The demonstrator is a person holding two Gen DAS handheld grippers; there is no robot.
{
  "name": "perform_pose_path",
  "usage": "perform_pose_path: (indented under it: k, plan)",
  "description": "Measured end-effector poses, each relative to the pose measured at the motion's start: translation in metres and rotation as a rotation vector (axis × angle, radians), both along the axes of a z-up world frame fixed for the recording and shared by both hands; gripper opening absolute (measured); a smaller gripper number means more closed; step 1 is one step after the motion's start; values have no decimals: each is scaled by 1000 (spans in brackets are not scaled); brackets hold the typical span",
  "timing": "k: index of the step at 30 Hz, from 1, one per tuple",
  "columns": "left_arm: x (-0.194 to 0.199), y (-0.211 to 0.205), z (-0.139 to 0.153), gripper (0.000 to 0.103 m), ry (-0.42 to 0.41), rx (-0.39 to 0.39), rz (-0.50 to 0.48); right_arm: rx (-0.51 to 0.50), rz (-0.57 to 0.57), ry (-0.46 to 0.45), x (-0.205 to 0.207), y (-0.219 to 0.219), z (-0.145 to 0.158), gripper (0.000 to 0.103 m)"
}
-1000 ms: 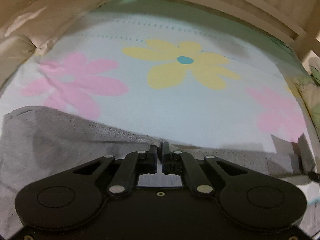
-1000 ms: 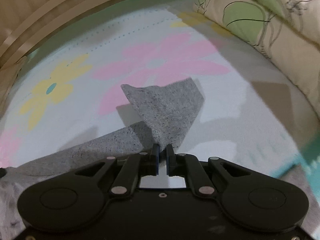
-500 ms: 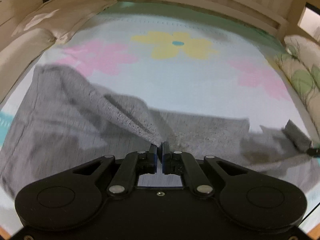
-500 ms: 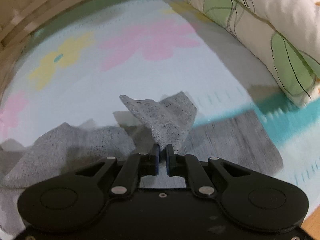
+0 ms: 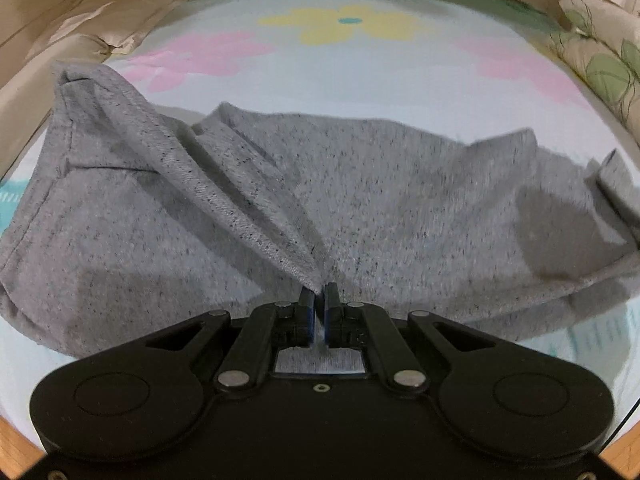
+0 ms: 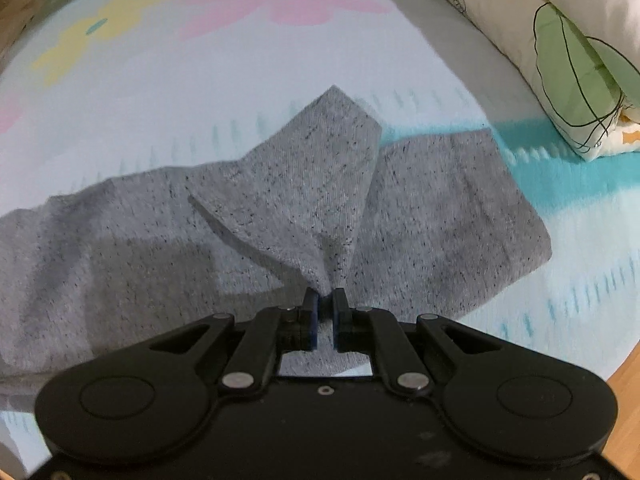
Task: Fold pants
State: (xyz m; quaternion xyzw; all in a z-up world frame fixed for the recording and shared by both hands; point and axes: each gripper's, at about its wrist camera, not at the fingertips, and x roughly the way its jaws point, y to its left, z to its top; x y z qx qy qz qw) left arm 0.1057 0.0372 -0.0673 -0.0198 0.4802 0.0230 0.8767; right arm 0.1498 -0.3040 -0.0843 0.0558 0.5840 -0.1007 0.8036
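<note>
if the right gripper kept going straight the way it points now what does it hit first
Most likely the grey pants themselves: the right gripper is shut on a raised fold, with more of the cloth lying flat just beyond its tips and the flowered bed sheet underneath. Depth is uncertain.

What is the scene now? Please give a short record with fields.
surface: flowered sheet on a bed
garment: grey pants, partly folded over itself
left gripper: shut on a pants edge
right gripper: shut on a pants corner, fabric lifted in a peak
right side: leaf-print pillow
left side: beige pillow
</note>
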Motion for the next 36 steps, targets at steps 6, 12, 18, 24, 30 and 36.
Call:
perform_pose_path:
  k: [6,12,18,24,30,36]
  plan:
    - [12,2,-16,6,45,-21,0,41,-21,-11,-9,-4,4,11]
    - [16,-2,-18,5,25,2,-12,-34,28,-164,-13,-5,40,18]
    - [19,-3,-17,5,11,12,-25,-84,109,-211,7,28,39,23]
    - [17,6,-21,6,15,-25,-16,-139,238,-184,25,83,20,26]
    - [15,6,-24,6,14,-24,-22,-370,384,-117,36,110,-8,26]
    - [16,9,-23,6,26,-42,-9,-200,216,-126,35,59,16,5]
